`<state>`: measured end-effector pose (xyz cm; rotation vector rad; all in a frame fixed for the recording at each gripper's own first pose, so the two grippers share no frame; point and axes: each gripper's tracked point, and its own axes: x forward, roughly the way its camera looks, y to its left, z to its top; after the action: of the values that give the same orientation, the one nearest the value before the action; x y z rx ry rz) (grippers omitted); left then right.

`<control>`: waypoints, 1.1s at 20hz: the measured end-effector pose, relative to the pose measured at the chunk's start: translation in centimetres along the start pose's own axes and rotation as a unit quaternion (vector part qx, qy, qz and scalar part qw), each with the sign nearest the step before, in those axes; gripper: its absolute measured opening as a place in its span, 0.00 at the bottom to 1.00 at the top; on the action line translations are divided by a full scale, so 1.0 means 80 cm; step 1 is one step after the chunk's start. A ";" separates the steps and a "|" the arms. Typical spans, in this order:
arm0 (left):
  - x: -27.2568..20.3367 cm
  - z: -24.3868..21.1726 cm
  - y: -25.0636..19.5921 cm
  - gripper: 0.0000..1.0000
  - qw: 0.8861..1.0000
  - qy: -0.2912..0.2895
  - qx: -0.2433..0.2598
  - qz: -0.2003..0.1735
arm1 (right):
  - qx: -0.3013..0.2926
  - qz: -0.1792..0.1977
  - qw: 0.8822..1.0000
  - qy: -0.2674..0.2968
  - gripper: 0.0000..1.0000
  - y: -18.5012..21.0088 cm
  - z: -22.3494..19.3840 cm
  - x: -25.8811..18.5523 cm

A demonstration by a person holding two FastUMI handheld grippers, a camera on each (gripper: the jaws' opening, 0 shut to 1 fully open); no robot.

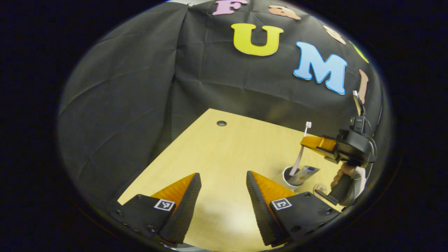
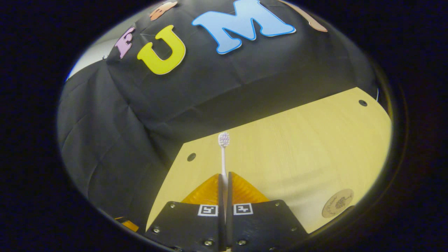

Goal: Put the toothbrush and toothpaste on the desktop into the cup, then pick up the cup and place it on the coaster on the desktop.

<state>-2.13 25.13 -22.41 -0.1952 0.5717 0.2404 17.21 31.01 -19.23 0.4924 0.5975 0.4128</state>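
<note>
In the left gripper view a white cup (image 1: 289, 177) stands on the wooden desk at the right, with the toothpaste tube (image 1: 307, 172) leaning out of it. The pale toothbrush (image 1: 301, 150) stands nearly upright with its lower end inside the cup and its head up. My right gripper (image 1: 309, 142) is shut on its handle above the cup. In the right gripper view the toothbrush (image 2: 223, 147) sticks up from between the closed fingers of the right gripper (image 2: 224, 176). My left gripper (image 1: 223, 175) hangs open over bare desk, left of the cup. The round coaster (image 1: 320, 189) lies just right of the cup.
The coaster (image 2: 337, 203) also lies at the lower right in the right gripper view. The desk (image 1: 224, 150) has small round holes (image 2: 191, 156) near its back corners. Black cloth walls close the back and left. A hand (image 1: 344, 171) holds the right gripper.
</note>
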 end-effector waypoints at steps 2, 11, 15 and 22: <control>0.000 -0.002 0.002 0.85 1.000 0.001 0.005 0.003 | -0.004 -0.002 1.000 0.001 0.02 -0.002 -0.007 -0.002; -0.011 -0.020 0.004 0.85 1.000 0.002 -0.005 -0.009 | -0.019 -0.011 1.000 -0.005 0.09 -0.007 -0.028 -0.030; -0.011 -0.021 -0.006 0.85 1.000 0.002 -0.003 -0.027 | -0.018 -0.013 1.000 -0.022 0.10 -0.008 -0.013 -0.059; -0.015 -0.048 -0.029 0.83 0.995 0.045 0.006 -0.087 | -0.006 -0.038 0.998 -0.054 0.11 -0.046 0.019 -0.115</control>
<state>-4.41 21.79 -24.68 -0.2444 0.6422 0.0596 12.09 22.98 -16.21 0.4770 0.5072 0.3153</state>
